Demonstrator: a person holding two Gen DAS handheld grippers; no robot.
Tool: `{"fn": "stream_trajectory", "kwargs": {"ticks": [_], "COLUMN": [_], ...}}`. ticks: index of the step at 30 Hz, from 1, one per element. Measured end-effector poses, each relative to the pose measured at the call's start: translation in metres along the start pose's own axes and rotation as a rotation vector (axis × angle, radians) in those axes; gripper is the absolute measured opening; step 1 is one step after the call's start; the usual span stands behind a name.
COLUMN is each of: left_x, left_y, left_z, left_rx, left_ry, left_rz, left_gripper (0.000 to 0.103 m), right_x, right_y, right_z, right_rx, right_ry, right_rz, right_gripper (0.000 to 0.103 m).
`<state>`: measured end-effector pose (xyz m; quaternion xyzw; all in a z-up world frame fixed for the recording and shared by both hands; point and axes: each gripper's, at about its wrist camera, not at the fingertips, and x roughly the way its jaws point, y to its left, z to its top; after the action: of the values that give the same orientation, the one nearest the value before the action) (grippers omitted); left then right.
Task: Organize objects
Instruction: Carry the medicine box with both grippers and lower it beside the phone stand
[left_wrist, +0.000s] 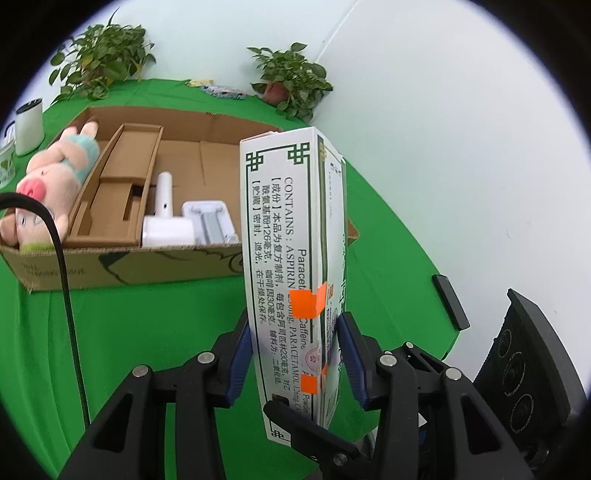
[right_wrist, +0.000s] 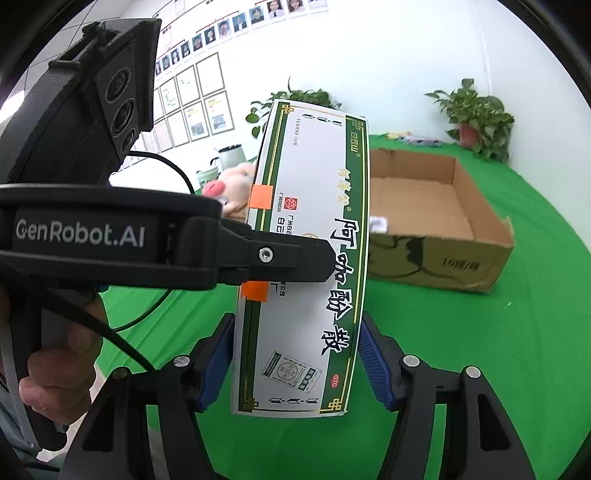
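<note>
A white and green medicine box (left_wrist: 280, 206) with orange tape stands on end above the green table. My left gripper (left_wrist: 295, 354) is shut on it, blue pads on its two broad faces. My right gripper (right_wrist: 295, 362) is shut on the same medicine box (right_wrist: 317, 184), pads on its narrow edges. One left finger (right_wrist: 288, 254) crosses the box's printed face. Behind it lies an open cardboard box (left_wrist: 129, 266) holding a plush pig (left_wrist: 55, 170), a cardboard insert (left_wrist: 122, 184), a white handheld device (left_wrist: 166, 221) and a white tray (left_wrist: 210, 218).
Two potted plants (left_wrist: 99, 55) (left_wrist: 291, 77) stand at the table's far edge by the wall. A white kettle (left_wrist: 29, 125) sits at the left, and a black cable (left_wrist: 62, 258) hangs in front. A black flat object (left_wrist: 448, 301) lies at the right edge. A hand (right_wrist: 62, 369) grips the left handle.
</note>
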<state>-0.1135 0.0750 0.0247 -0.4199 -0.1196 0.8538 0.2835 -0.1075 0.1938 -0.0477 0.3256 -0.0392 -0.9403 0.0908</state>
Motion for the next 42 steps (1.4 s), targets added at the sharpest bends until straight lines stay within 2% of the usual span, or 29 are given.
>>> {"fn": "stream_trajectory", "kwargs": {"ticks": [12, 19, 26, 30, 35, 42], "left_x": [-0.016, -0.005, 0.009, 0.024, 0.048, 0.085], "left_y": [-0.011, -0.025, -0.027, -0.019, -0.006, 0.016], "left_z": [0.035, 0.086, 0.144, 0.162, 0.168, 0.166], "left_rx": [0.045, 0.060, 0.036, -0.001, -0.039, -0.085], "left_ry": [-0.035, -0.033, -0.005, 0.041, 0.100, 0.172], "left_rz": [0.017, -0.010, -0.049, -0.054, -0.050, -0.063], "left_gripper": [0.043, 0.043, 0.043, 0.043, 0.043, 0.042], "right_x": [-0.005, -0.009, 0.003, 0.016, 0.040, 0.075], "right_y": [-0.002, -0.021, -0.049, -0.065, -0.083, -0.102], "right_z": [0.037, 0.084, 0.151, 0.175, 0.188, 0.180], "right_rx": [-0.009, 0.012, 0.048, 0.083, 0.125, 0.162], "right_ry": [-0.059, -0.077, -0.048, -0.002, 0.071, 0.157], "right_rz": [-0.012, -0.040, -0.086, -0.083, -0.066, -0.062], "right_gripper": [0.061, 0.061, 0.061, 0.061, 0.061, 0.061]}}
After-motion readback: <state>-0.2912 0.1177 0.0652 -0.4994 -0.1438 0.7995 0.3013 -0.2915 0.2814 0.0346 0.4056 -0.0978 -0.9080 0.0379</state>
